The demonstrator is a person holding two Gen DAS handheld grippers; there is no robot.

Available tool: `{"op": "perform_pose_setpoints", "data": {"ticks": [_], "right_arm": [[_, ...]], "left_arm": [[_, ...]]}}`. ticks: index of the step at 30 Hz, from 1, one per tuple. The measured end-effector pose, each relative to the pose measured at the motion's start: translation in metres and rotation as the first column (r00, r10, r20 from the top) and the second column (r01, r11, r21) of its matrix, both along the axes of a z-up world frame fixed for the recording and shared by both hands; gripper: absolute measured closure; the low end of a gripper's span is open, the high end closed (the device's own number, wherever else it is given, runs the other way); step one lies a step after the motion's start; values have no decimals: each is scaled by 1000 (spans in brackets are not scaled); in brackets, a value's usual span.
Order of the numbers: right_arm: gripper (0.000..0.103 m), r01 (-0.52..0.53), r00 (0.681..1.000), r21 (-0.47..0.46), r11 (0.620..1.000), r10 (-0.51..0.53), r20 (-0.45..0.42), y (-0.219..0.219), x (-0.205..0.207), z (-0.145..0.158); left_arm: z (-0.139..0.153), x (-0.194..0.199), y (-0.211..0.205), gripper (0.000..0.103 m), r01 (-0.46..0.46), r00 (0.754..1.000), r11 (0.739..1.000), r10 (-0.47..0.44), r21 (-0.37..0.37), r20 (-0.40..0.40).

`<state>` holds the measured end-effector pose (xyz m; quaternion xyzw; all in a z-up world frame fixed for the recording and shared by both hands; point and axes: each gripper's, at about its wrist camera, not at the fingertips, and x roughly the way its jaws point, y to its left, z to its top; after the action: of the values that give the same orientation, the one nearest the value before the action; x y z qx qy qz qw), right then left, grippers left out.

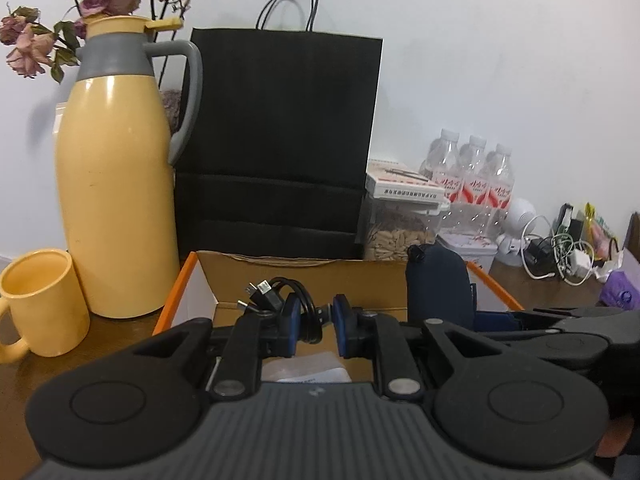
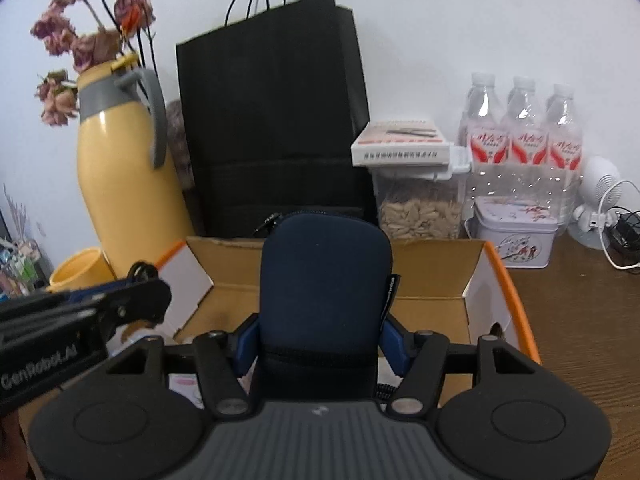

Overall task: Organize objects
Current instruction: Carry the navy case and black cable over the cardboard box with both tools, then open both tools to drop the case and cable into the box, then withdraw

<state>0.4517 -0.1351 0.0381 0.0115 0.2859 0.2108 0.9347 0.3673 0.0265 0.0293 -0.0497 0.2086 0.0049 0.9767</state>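
Observation:
An open cardboard box with orange edges sits on the wooden table in front of both grippers. My left gripper is shut on a coiled black cable, held above the box's left side. My right gripper is shut on a dark blue zip pouch, upright between its blue pads over the box's middle. The pouch shows in the left wrist view to the right of the cable. The left gripper's black arm enters the right wrist view from the left.
Behind the box stand a black paper bag, a yellow thermos jug and a yellow mug. To the right are a seed jar, water bottles, a tin and tangled chargers.

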Motion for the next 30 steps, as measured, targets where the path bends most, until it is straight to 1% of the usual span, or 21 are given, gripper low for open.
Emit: {"op": "perform_pose_setpoints", "data": {"ticks": [5,6,7,8,9,10,11,12,13,18,22,30], "right_arm": [[40,6,1000,-12,1000,-6,-15,-1,3,-3],[38,7,1000,-16,1000,-7,-21,-1,4,-5],[36,8,1000,-25,1000,-9,-23,-2,5,-6],[33,9,1000,-38,999,-9,-20,-1,4,-7],[24,10,1000,-49,999,-11,-17,-2,3,-6],[17,22,1000,-64,998,-22,-10,-2,1,-6],[11,22,1000,-65,998,-22,-3,-4,0,-5],[0,20,1000,-56,998,-20,0,-6,-2,-4],[0,19,1000,-49,999,-19,6,-7,-4,-3],[0,27,999,-39,999,-26,30,-12,-10,3],[0,38,997,-39,999,-35,66,-17,-18,10],[0,68,990,-15,998,-66,125,-41,-45,26]], "left_arm": [[-9,8,0,84,2,1000,1000,-1,8,-29],[-10,8,0,83,0,999,1000,0,5,-33],[-10,8,2,78,-5,999,1000,5,1,-34],[-10,8,3,65,-11,999,1000,10,-4,-32],[-9,7,5,50,-26,999,1000,26,-3,-25],[-8,6,6,17,-39,999,999,39,-3,-16],[-6,3,7,0,-57,998,998,57,-4,7],[-4,0,8,0,-79,996,997,79,-2,36],[-3,-3,7,0,-90,995,996,90,0,50],[6,-6,10,0,-101,993,995,102,-15,56],[13,-11,11,0,-99,992,995,101,-29,70],[27,-33,8,0,-96,986,994,102,-46,129]]}}
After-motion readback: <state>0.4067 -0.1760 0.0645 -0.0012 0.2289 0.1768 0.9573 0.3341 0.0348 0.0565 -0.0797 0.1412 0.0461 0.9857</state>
